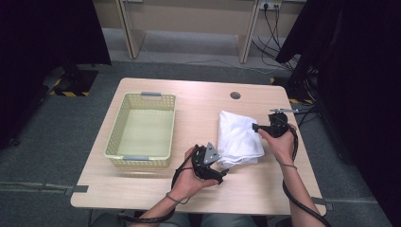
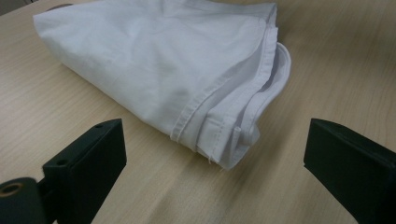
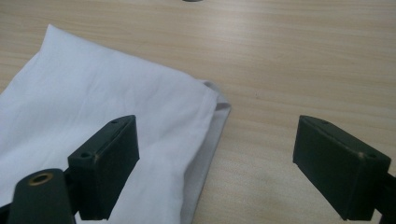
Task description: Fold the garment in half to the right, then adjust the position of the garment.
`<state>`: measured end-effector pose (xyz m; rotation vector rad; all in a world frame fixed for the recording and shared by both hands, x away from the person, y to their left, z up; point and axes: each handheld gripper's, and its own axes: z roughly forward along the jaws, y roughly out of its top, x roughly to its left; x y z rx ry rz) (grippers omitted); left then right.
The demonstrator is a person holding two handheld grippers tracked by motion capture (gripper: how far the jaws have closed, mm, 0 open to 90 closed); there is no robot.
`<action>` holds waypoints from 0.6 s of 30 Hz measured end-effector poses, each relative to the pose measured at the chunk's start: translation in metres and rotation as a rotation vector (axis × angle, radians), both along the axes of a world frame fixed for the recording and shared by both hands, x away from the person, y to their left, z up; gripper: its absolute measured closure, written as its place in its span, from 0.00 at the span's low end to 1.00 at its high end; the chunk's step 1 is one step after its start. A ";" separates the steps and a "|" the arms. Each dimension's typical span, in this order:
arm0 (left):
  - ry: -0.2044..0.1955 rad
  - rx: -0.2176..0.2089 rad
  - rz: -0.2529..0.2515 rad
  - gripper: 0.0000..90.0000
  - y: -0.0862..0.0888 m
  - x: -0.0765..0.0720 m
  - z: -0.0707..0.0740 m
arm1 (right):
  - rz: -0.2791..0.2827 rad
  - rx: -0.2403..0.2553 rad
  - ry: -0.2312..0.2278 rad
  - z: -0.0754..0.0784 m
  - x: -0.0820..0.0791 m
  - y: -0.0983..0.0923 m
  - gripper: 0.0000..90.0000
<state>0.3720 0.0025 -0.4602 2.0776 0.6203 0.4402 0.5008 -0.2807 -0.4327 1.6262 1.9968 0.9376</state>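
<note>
1. The folded white cloth lies between both grippers.
2. Left gripper: jaws spread apart, the cloth's hemmed corner just ahead.
3. Right gripper: jaws wide, straddling the cloth's edge.

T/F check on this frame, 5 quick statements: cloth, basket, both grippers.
1. The folded white cloth lies on the light wooden table, outside the basket. True.
2. The pale yellow plastic lattice basket holds a second cloth. False: the basket has nothing in it.
3. The left gripper has its jaws shut on the cloth's hem. False: the jaws stand wide apart, with the cloth's stitched corner just ahead of them, ungripped.
4. The right gripper is open, one jaw over the cloth and the other over bare table. True.
5. The basket stands to the right of the cloth in the high view. False: it stands to the cloth's left.
</note>
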 end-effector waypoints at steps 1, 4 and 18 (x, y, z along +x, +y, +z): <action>0.000 0.000 0.000 0.06 0.000 0.000 0.000 | 0.000 0.000 0.000 0.000 0.000 0.000 0.16; -0.003 0.004 -0.006 0.06 -0.002 0.001 0.000 | -0.008 0.005 0.005 0.000 0.001 -0.002 0.16; -0.002 0.016 -0.003 0.06 -0.004 0.002 -0.005 | -0.013 0.004 0.001 0.006 0.006 0.000 0.16</action>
